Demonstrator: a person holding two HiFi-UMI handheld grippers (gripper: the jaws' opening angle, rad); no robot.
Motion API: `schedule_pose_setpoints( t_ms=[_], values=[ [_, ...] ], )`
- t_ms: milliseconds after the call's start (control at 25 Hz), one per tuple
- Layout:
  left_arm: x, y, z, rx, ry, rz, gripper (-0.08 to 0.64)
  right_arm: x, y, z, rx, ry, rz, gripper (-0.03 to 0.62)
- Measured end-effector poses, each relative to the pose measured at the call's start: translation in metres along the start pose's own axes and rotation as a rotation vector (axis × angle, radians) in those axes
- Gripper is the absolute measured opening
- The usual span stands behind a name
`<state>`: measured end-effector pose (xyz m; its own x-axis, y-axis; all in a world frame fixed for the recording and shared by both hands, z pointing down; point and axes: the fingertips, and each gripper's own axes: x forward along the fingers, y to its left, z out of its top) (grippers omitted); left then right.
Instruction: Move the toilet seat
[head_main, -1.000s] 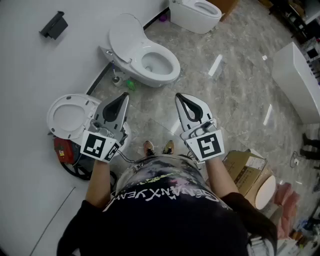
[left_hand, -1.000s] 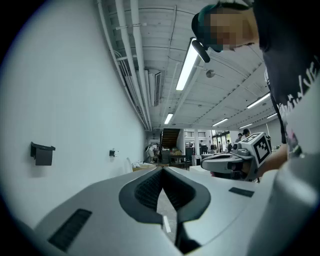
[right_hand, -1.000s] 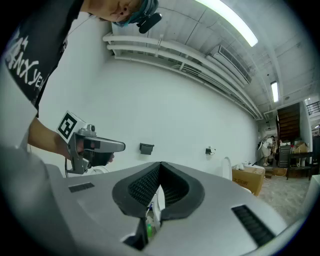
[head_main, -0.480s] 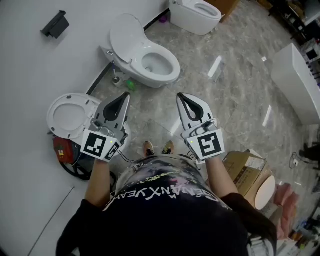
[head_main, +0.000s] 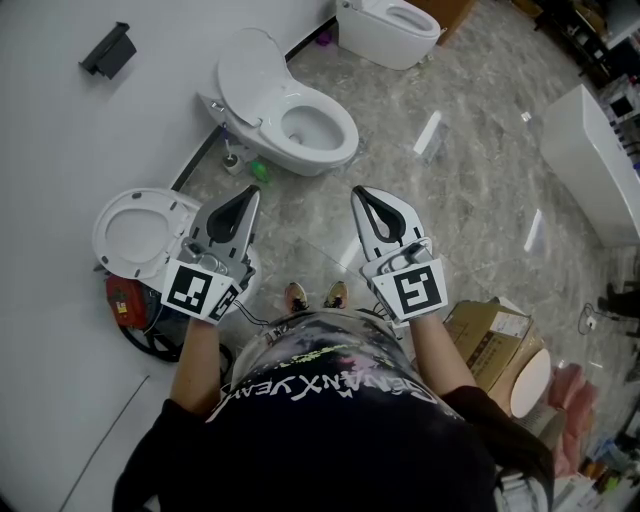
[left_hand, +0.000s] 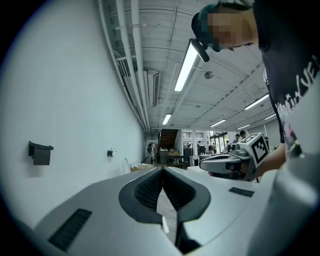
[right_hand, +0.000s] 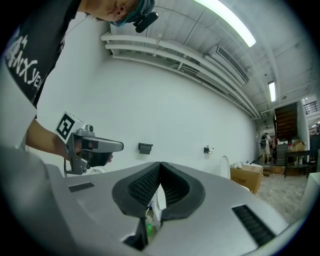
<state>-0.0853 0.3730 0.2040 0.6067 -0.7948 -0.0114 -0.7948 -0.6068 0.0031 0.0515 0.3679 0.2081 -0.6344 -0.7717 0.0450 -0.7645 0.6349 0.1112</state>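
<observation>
In the head view the nearest toilet's white seat ring (head_main: 135, 232) stands raised against the wall at the left; its bowl is mostly hidden under my left gripper. My left gripper (head_main: 250, 190) is held level just right of that seat, shut and empty. My right gripper (head_main: 357, 192) is level beside it over the floor, also shut on nothing. In the left gripper view the jaws (left_hand: 162, 169) meet at the tips, with the right gripper (left_hand: 235, 162) to the side. In the right gripper view the jaws (right_hand: 160, 164) are likewise together, with the left gripper (right_hand: 90, 147) at the left.
A second toilet (head_main: 290, 115) with its lid up stands farther along the wall, and a third (head_main: 390, 28) beyond it. A black fixture (head_main: 108, 50) hangs on the wall. A cardboard box (head_main: 495, 340) lies at the right, a white cabinet (head_main: 590, 150) at the far right, a red object (head_main: 125, 300) by the wall.
</observation>
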Motion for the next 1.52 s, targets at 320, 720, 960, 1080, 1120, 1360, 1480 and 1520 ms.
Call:
schedule_pose_setpoints(
  t_ms=[320,720,960,1080,1120,1360,1480,1520],
  values=[
    [0.004,-0.005,0.0,0.009,-0.004,-0.019,0.018,0.001,-0.003,-0.001,0.005,-0.003,-0.004,0.003],
    [0.008,-0.005,-0.004,0.002,0.009,-0.023,0.049,0.001,-0.004,-0.001,0.028,-0.009,0.027,0.085],
    [0.009,-0.008,-0.007,0.013,0.021,-0.036,0.15,0.001,-0.003,-0.004,0.04,-0.003,0.047,0.152],
    [0.01,-0.006,-0.007,0.018,0.024,-0.034,0.175,0.003,-0.005,-0.003,0.044,-0.003,0.048,0.175],
    [0.011,-0.005,-0.007,0.02,0.027,-0.034,0.184,0.003,-0.006,-0.003,0.046,-0.002,0.047,0.179],
    [0.012,-0.005,-0.011,0.031,0.037,-0.04,0.247,0.005,-0.006,-0.003,0.05,0.0,0.063,0.243],
    [0.013,-0.002,-0.011,0.028,0.034,-0.041,0.309,0.009,-0.003,-0.003,0.051,0.0,0.089,0.332],
    [0.013,-0.003,-0.011,0.028,0.034,-0.045,0.337,0.01,-0.002,-0.003,0.051,0.0,0.097,0.363]
  ],
)
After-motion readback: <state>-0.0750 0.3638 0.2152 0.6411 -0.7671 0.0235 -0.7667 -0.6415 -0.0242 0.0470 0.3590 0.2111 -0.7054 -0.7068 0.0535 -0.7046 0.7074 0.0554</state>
